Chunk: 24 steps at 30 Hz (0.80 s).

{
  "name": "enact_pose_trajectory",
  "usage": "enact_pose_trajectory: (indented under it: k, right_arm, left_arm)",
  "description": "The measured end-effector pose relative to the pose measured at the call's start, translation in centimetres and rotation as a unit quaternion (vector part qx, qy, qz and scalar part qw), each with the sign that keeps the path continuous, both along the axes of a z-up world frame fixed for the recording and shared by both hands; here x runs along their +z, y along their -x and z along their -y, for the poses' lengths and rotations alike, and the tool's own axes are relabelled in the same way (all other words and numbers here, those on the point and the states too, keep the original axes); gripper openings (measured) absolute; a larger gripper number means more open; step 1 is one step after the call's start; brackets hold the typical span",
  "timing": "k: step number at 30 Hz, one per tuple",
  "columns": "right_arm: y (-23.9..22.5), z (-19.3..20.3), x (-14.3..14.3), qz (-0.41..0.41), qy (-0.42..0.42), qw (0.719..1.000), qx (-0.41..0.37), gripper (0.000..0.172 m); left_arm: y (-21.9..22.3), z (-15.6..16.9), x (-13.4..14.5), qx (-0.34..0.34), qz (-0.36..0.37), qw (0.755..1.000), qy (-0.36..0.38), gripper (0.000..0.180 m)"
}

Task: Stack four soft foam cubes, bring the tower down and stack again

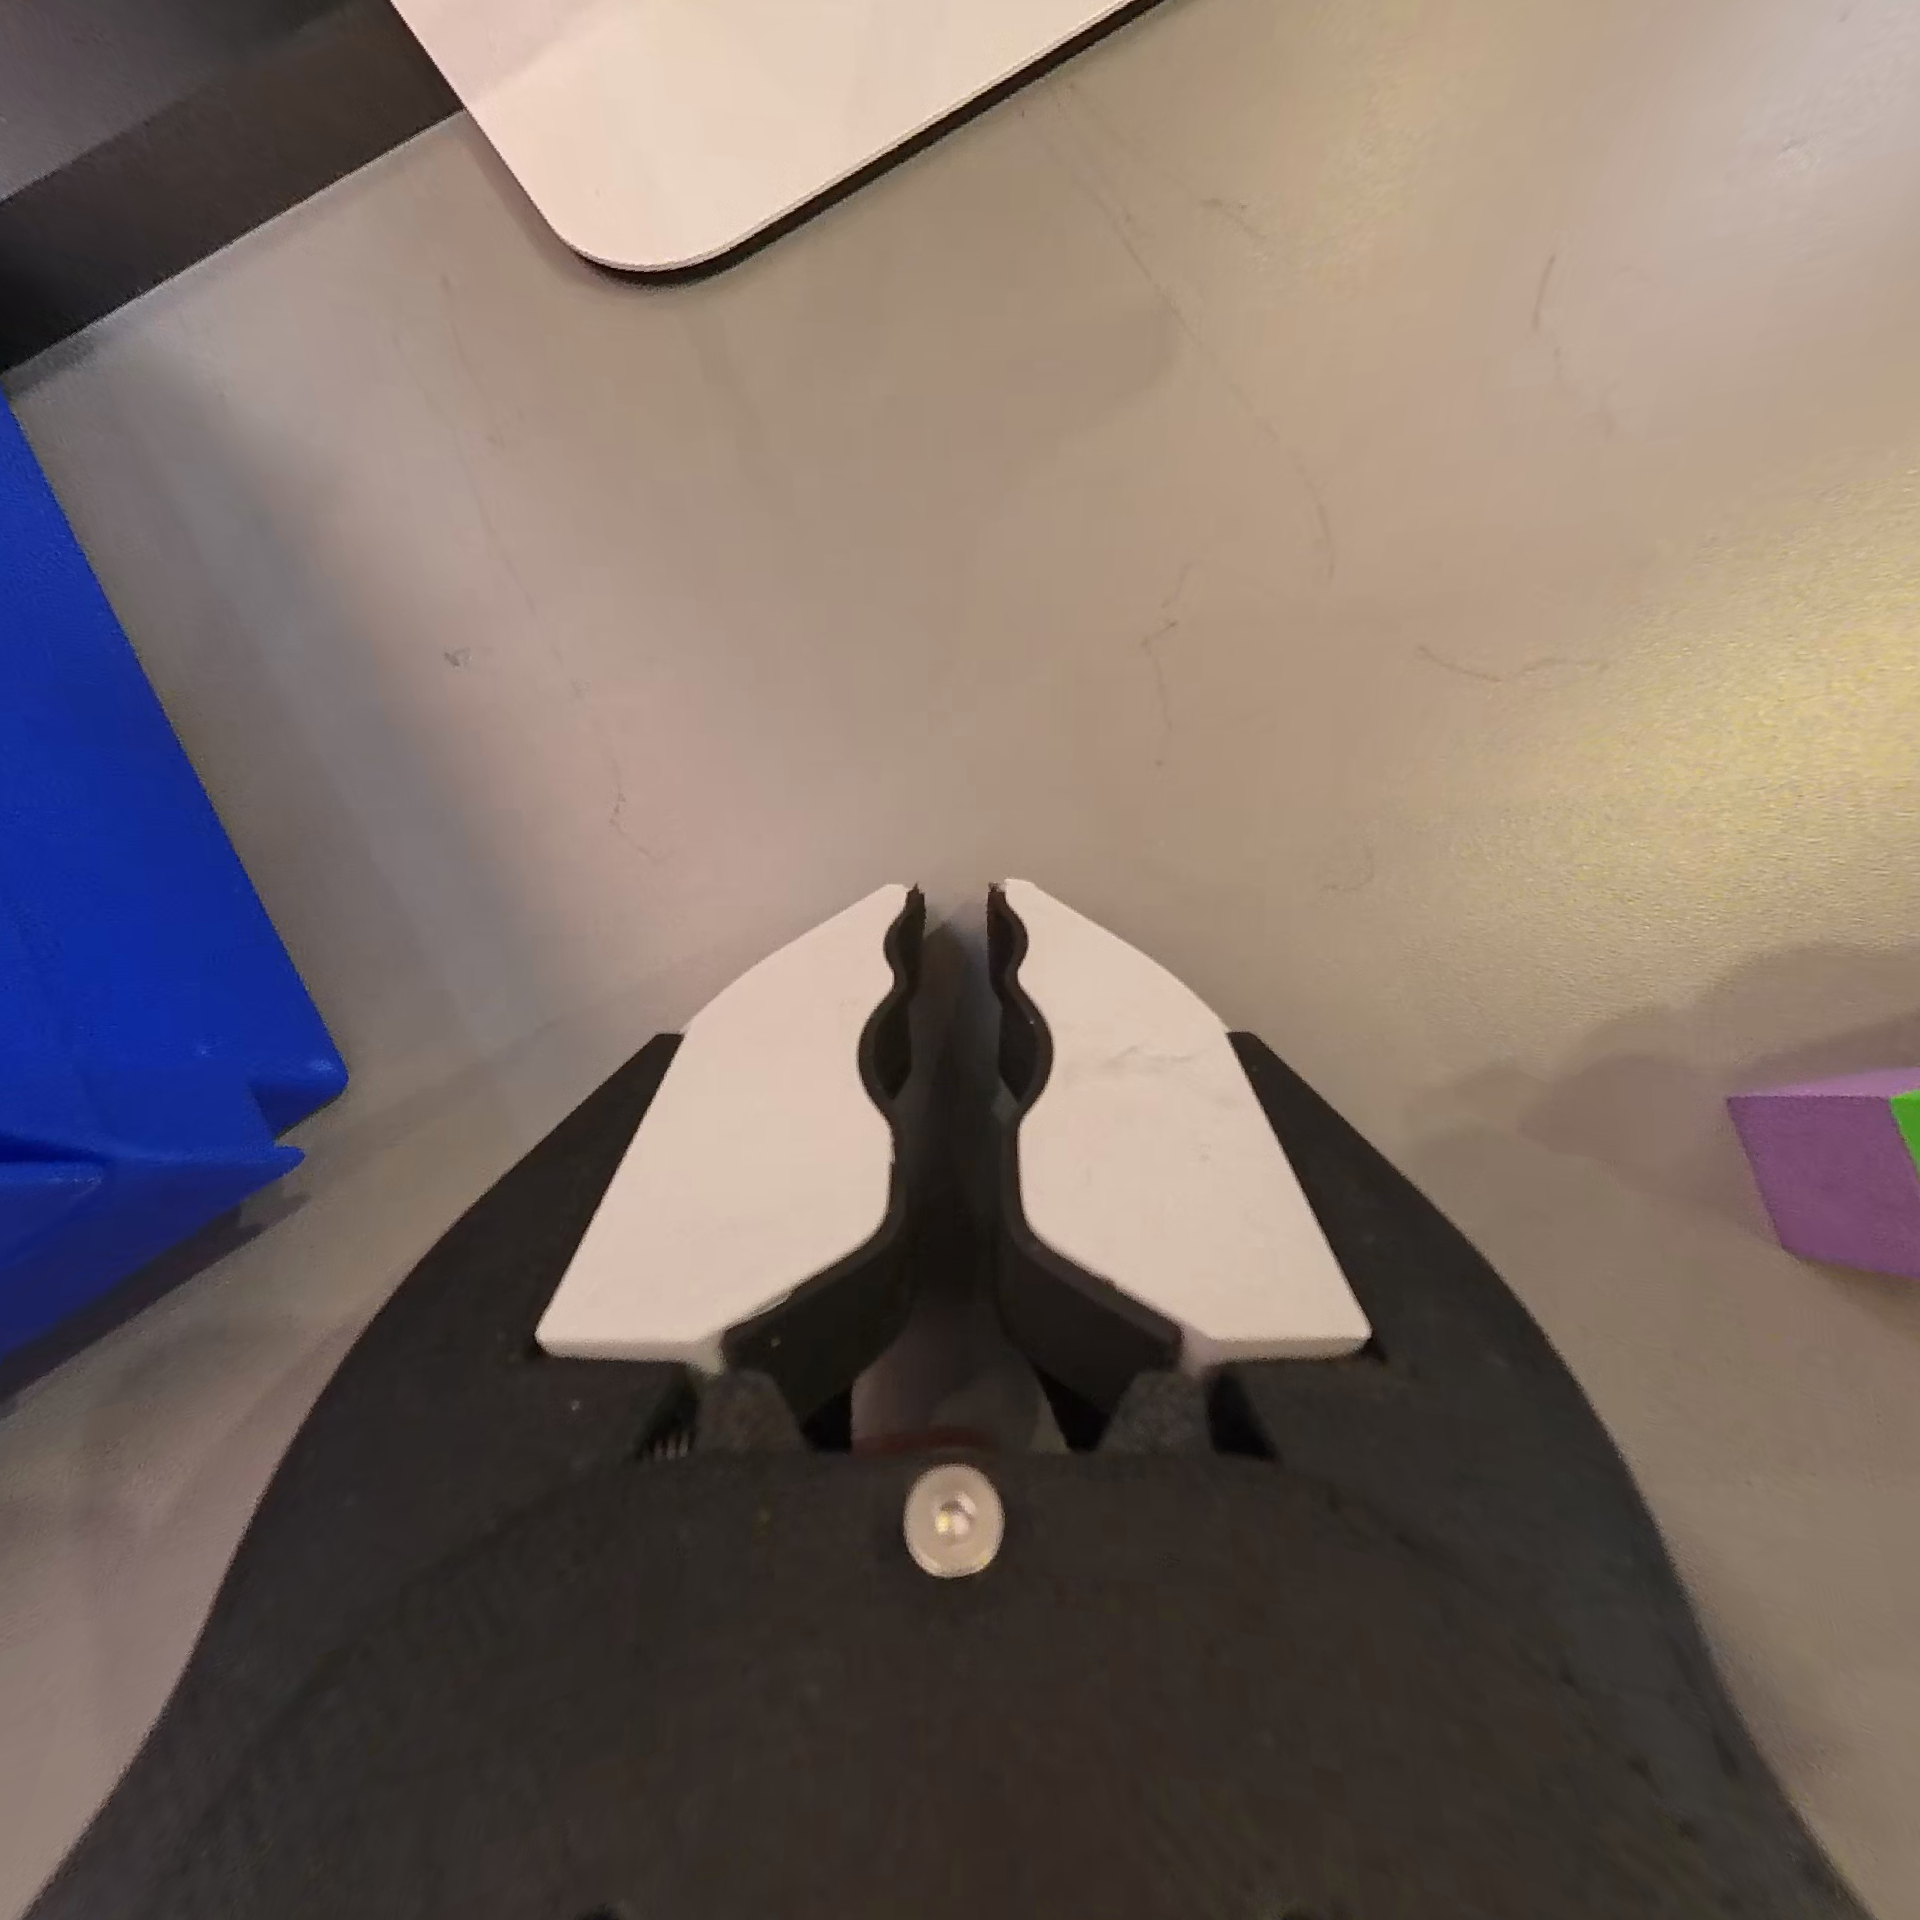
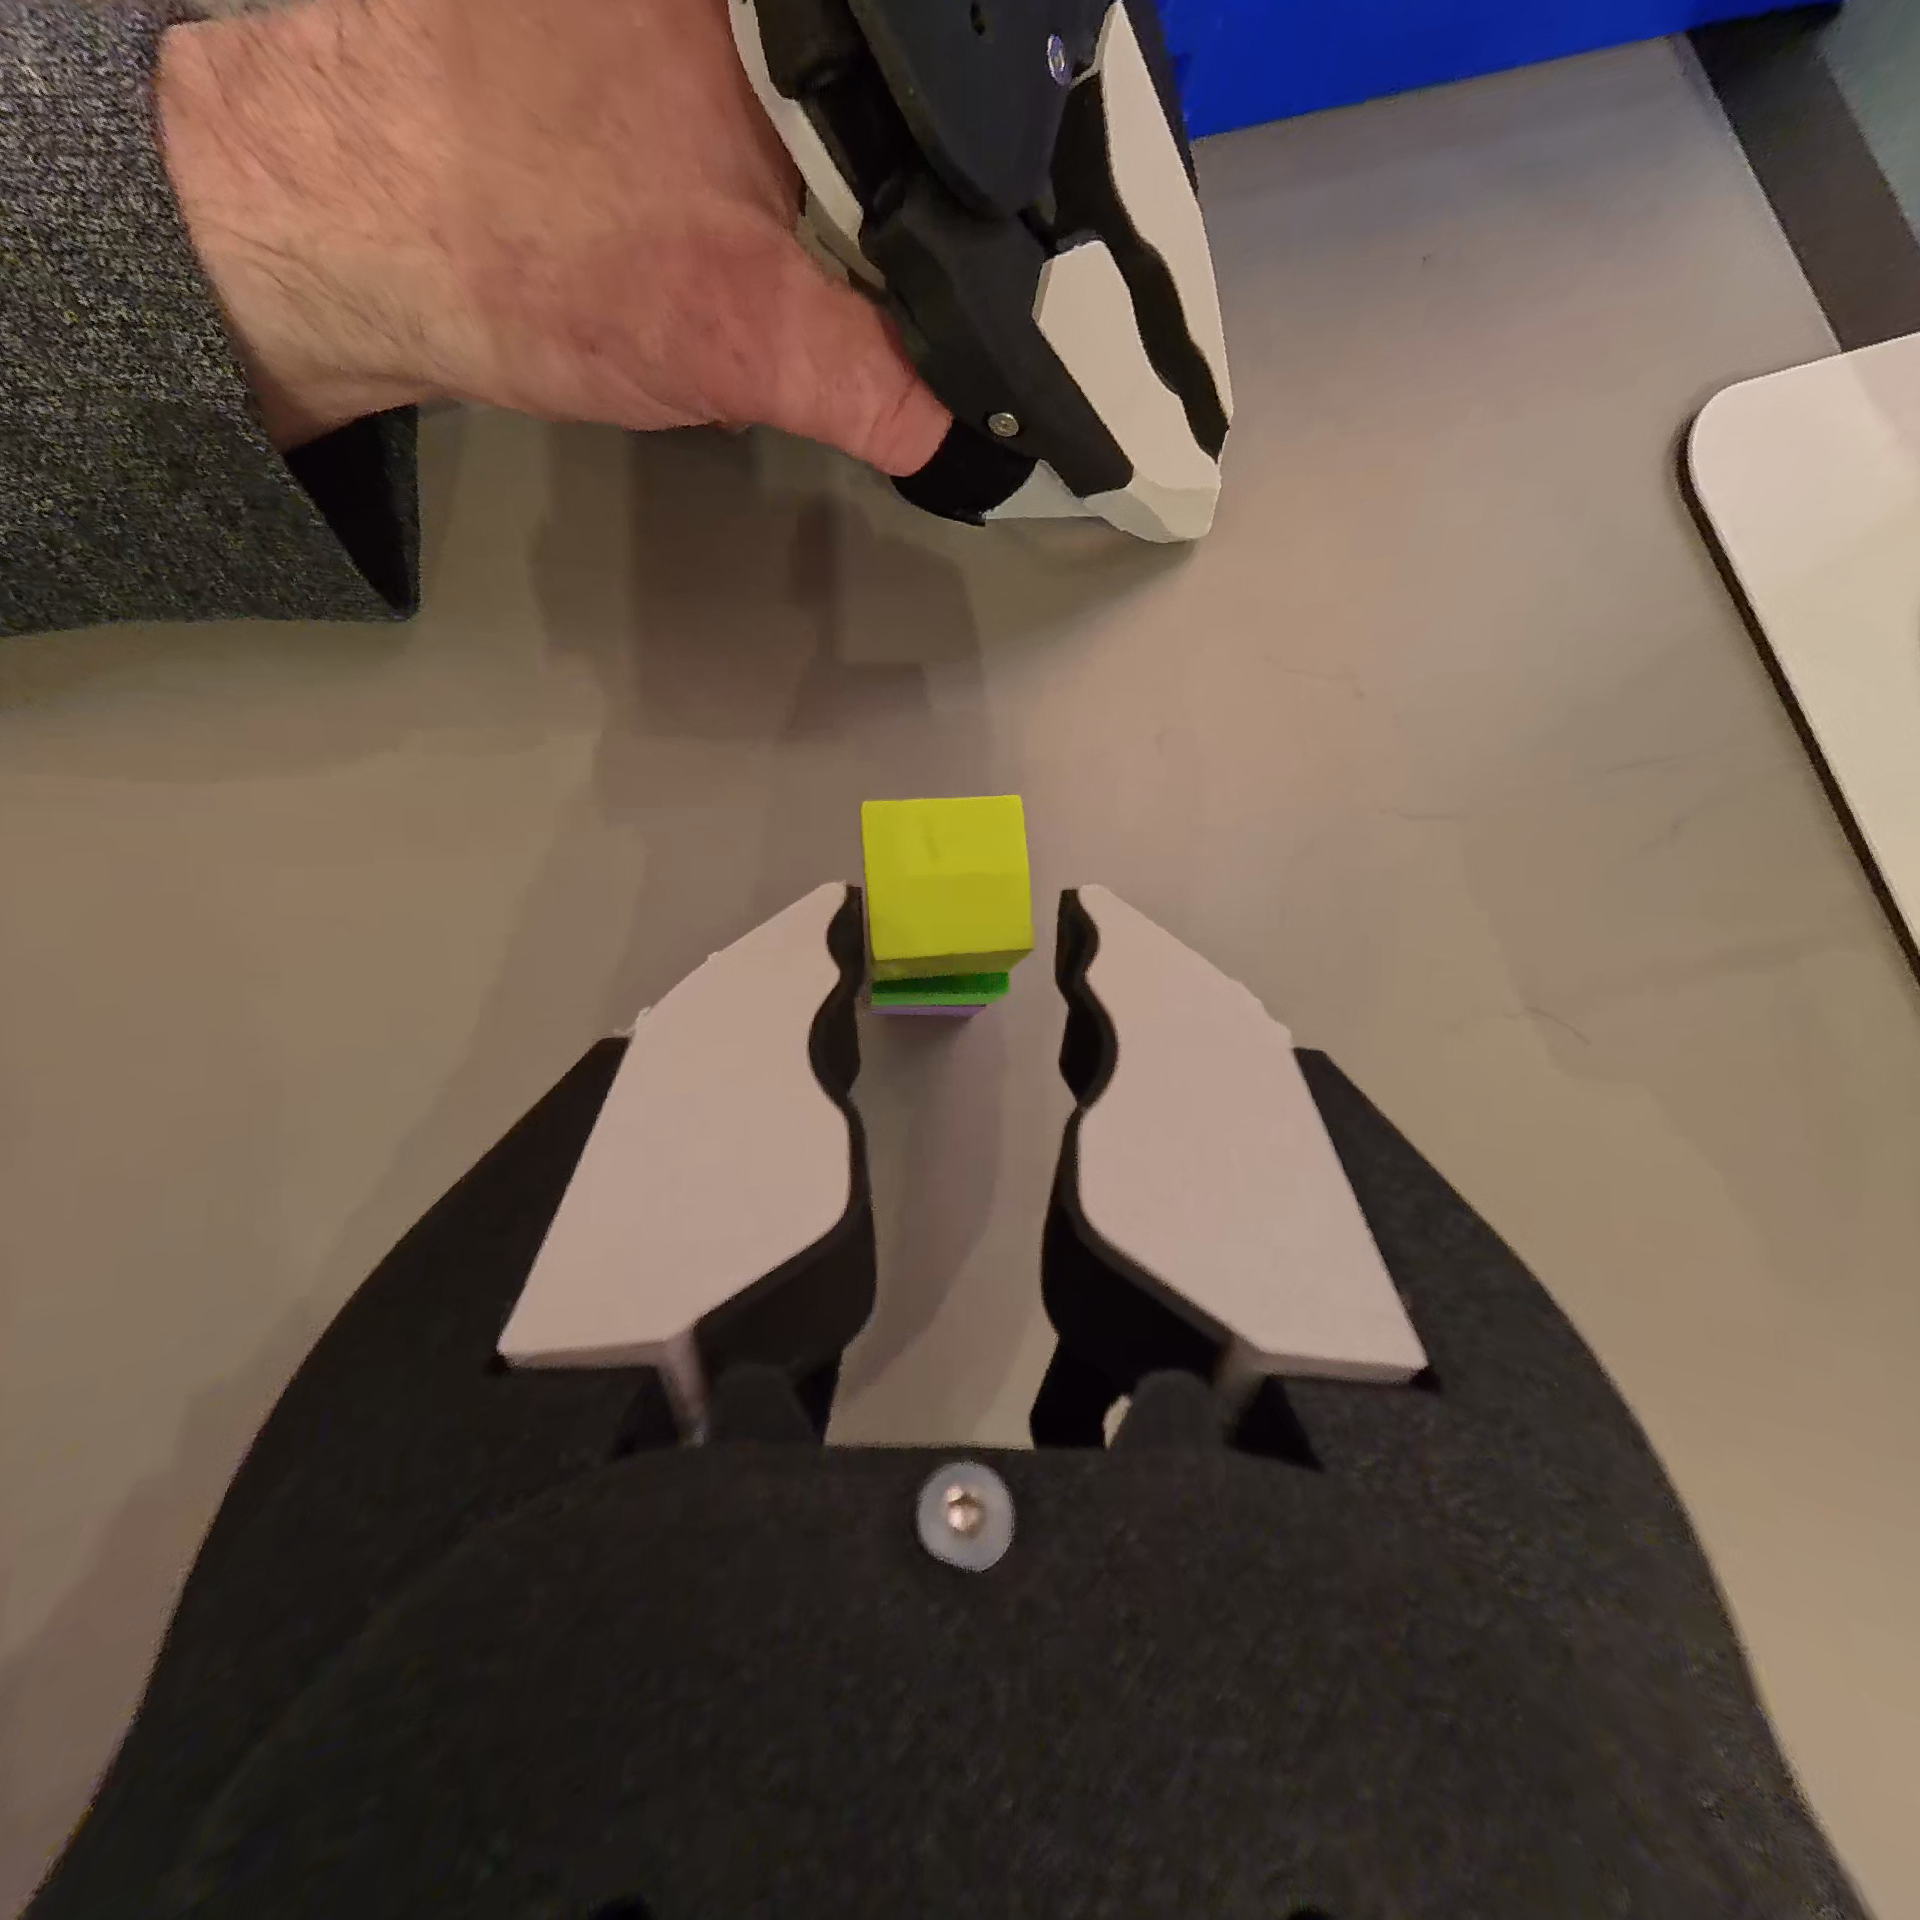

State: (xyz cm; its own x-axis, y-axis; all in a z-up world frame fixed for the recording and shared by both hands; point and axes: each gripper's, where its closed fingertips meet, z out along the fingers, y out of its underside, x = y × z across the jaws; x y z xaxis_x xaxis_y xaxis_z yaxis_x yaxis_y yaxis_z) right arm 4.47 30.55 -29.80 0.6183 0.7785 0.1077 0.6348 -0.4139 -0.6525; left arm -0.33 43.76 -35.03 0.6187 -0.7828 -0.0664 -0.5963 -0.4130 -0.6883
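A tower of foam cubes stands on the grey table (image 2: 1351, 831). In the right wrist view a yellow cube (image 2: 943, 878) is on top, with a green cube (image 2: 940, 989) under it and a purple cube (image 2: 925, 1010) under that. My right gripper (image 2: 961, 904) is open around the yellow cube. There is a clear gap at the right pad (image 2: 1075, 935), and the left pad is close beside the cube. My left gripper (image 1: 954, 894) is empty, its jaws only a narrow slit apart. It hovers over bare table behind the tower (image 2: 1174, 509). The purple cube (image 1: 1818, 1184) shows at the right edge of the left wrist view.
A blue bin (image 1: 125, 935) stands at the left of the left wrist view and also shows in the right wrist view (image 2: 1455, 52). A white board with a dark edge (image 1: 727, 104) lies on the table, also at the right in the right wrist view (image 2: 1829, 582). A person's hand (image 2: 520, 229) holds the left gripper. My right fingertips sit around 15 centimeters from my left ones.
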Motion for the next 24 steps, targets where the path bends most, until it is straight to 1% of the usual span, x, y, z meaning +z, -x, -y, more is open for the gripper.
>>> enact_pose_trajectory:
  k: [3, 9, 19, 21, 24]
  right_arm:
    - [0.04, -0.08, -0.07, -0.003, 0.0, 1.0, -0.002, 0.03]
    - [-0.21, 0.0, 0.33, -0.007, -0.001, 1.0, -0.006, 0.029]
    - [-0.06, 0.09, -0.11, -0.001, 0.002, 1.0, -0.004, 0.029]
    - [-0.1, 0.04, -0.14, 0.001, 0.001, 1.0, -0.005, 0.033]
    - [-0.1, 0.11, 0.02, -0.005, 0.003, 1.0, -0.006, 0.044]
  left_arm:
    - [0.01, 0.0, 0.0, 0.0, 0.0, 1.0, 0.0, 0.012]
    - [0.0, 0.01, 0.0, -0.001, 0.0, 1.0, 0.0, 0.012]
    - [-0.01, 0.01, -0.01, -0.001, 0.0, 1.0, 0.0, 0.012]
    - [0.0, 0.01, -0.01, -0.001, 0.0, 1.0, 0.0, 0.012]
    - [-0.02, 0.02, -0.01, -0.002, 0.0, 1.0, 0.0, 0.012]
